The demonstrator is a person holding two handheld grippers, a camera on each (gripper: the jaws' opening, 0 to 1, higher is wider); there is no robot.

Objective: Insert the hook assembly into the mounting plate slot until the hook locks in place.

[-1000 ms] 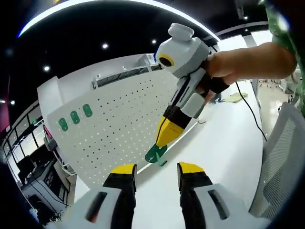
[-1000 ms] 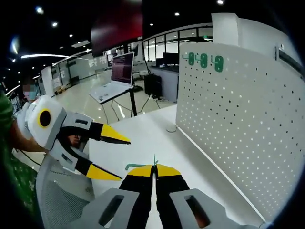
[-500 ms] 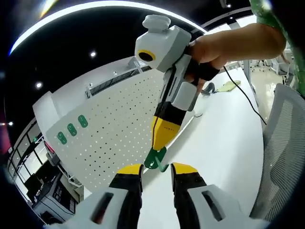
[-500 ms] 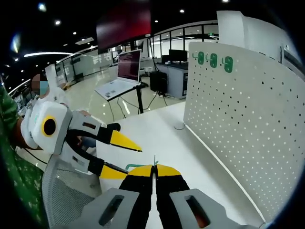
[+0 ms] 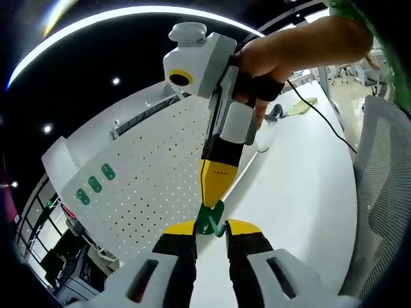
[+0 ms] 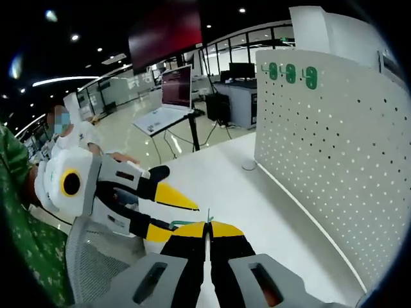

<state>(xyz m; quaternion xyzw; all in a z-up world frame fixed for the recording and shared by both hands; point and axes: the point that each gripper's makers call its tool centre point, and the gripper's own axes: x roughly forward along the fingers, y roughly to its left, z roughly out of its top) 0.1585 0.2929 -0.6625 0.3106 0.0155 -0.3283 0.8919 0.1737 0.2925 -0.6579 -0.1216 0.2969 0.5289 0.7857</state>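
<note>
The right gripper (image 5: 217, 190) comes down from above in the left gripper view, a bare hand (image 5: 289, 61) wrapped round its grip, and its yellow jaw tips are pressed together on a small green hook (image 5: 209, 219). That hook hangs just at the mouth of the left gripper (image 5: 210, 230), between its two yellow-tipped jaws, which stand parted with a gap on either side; whether either jaw touches the hook I cannot tell.

In the right gripper view the right gripper's (image 6: 207, 228) own jaws meet flat, with only a thin green sliver (image 6: 209, 214) poking up at their tips (the hook, edge on). The left gripper (image 6: 168, 212) reaches in from the left, its jaws spread wide, the lower tip close against the right one's.

Behind both stands the white pegboard (image 5: 148, 179), upright on the white table (image 5: 302, 186), with three green plates (image 6: 291, 72) in a row near its top corner. The hook is well apart from them.
</note>
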